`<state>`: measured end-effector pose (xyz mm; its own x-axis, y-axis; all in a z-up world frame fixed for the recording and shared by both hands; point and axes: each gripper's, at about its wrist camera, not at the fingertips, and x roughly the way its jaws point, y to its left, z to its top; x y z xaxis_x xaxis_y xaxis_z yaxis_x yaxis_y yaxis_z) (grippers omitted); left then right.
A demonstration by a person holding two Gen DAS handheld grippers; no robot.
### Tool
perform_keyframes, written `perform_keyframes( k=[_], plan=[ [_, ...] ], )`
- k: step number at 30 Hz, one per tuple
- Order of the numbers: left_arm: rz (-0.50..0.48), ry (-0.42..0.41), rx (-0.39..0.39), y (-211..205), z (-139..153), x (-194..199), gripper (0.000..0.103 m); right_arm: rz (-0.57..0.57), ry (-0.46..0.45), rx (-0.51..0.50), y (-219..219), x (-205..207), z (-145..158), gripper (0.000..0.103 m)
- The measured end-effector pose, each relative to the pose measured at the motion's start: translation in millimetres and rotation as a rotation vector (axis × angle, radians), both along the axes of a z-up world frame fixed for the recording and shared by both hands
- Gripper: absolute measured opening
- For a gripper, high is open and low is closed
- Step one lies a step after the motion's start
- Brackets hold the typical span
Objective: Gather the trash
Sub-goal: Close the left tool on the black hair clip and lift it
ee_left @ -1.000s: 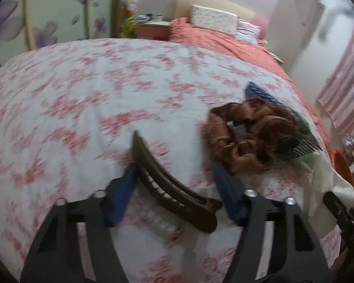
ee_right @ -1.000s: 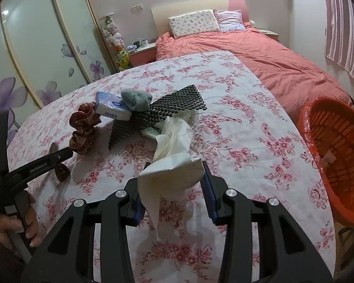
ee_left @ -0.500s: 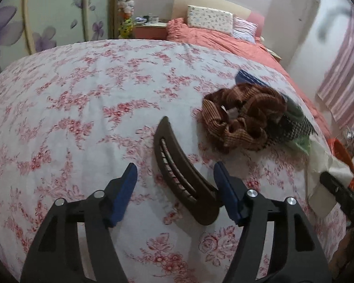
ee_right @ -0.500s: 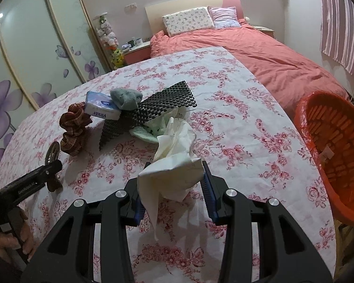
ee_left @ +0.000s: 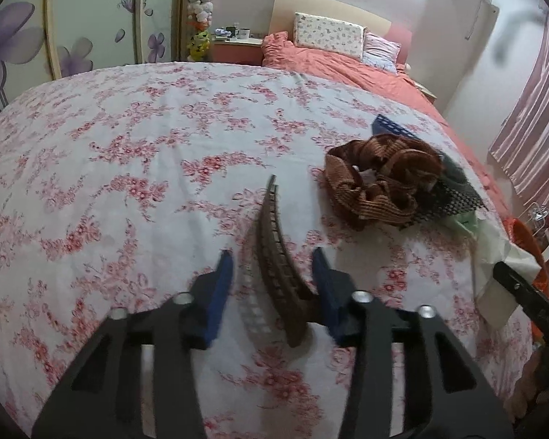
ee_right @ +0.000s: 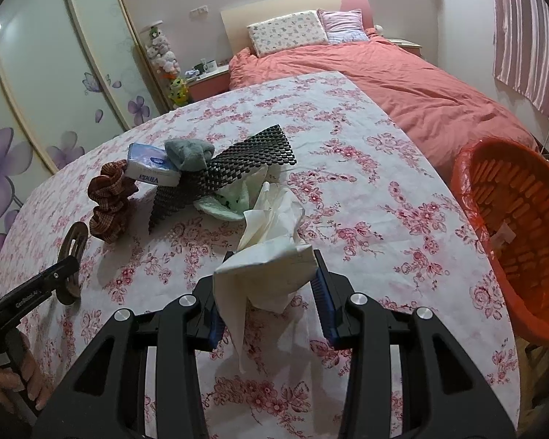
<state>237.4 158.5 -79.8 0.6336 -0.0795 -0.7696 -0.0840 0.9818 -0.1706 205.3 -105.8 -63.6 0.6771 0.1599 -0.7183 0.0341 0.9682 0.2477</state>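
A table covered in a white cloth with pink flowers (ee_right: pixel 402 190) stands in a bedroom, with a bed behind it. The right gripper (ee_right: pixel 271 296) is clamped on a crumpled white tissue (ee_right: pixel 271 256), held just above the table. An orange basket (ee_right: pixel 519 241) lined with a red bag stands off the table's right edge and appears to be where the trash goes; judging by this, the step in hand is carrying the tissue there, and the next move calls for swinging the right gripper over the basket rim and parting its fingers. The left gripper (ee_left: pixel 272 294) has its fingers apart on either side of one brown curved hair clip (ee_left: pixel 276 267) that lies on the table; the clip touches the right-hand finger but is not squeezed. Whether the clip counts as trash cannot be told. Near the middle of the table sits one loose pile: one brown checked scrunchie (ee_right: pixel 109 201), one small tissue pack (ee_right: pixel 150 164), one grey-green cloth (ee_right: pixel 190 153), one black mesh mat (ee_right: pixel 230 172) and one pale green crumpled bag (ee_right: pixel 230 197). There are two grippers, one basket and one held tissue.
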Motion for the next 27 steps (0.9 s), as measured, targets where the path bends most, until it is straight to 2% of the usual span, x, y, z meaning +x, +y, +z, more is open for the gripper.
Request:
perform_keyframes(
  k=[2,7,10,13,15,18,20,21,24,25,27],
  plan=[
    [0.000,-0.003,0.006,-2.5,1.9,-3.2,0.030,-0.002,0.000,0.000,-1.0,0.0,0.1,0.041],
    [0.011,-0.002,0.001,-4.6,1.3,-4.0,0.029,-0.003,0.000,0.002,-2.1,-0.2,-0.3,0.041],
    [-0.012,-0.002,-0.003,-12.5,-0.8,0.1,0.024,-0.003,0.000,0.002,-2.4,-0.9,-0.3,0.041],
    [-0.007,-0.007,0.002,-13.9,-0.8,0.4,0.023,-0.004,0.000,0.005,-3.8,-2.2,-0.1,0.041],
    [-0.007,-0.016,0.004,-13.1,0.1,-1.0,0.018,-0.008,-0.001,0.006,-4.9,-3.3,0.2,0.041],
    [0.000,-0.014,0.039,-15.8,0.0,-4.3,0.022,-0.009,0.003,0.010,-5.4,-3.7,-0.5,0.041],
    [0.011,0.001,0.035,-14.9,-4.3,-5.0,0.030,-0.008,0.004,0.010,-5.6,-4.4,-0.9,0.041],
    [0.013,0.006,0.029,-14.4,-7.6,-5.1,0.030,-0.008,0.005,0.010,-5.5,-4.7,-1.1,0.041],
    [0.005,-0.003,0.057,-18.8,-9.2,-4.2,0.027,-0.009,0.004,0.009,-5.8,-5.4,-1.0,0.040],
    [0.002,-0.001,0.048,-18.4,-8.7,-3.2,0.022,-0.009,0.003,0.011,-5.8,-5.6,-0.8,0.040],
    [0.005,0.001,0.021,-14.9,-7.3,-2.1,0.020,-0.011,-0.003,0.013,-7.2,-7.0,0.5,0.039]
  ],
)
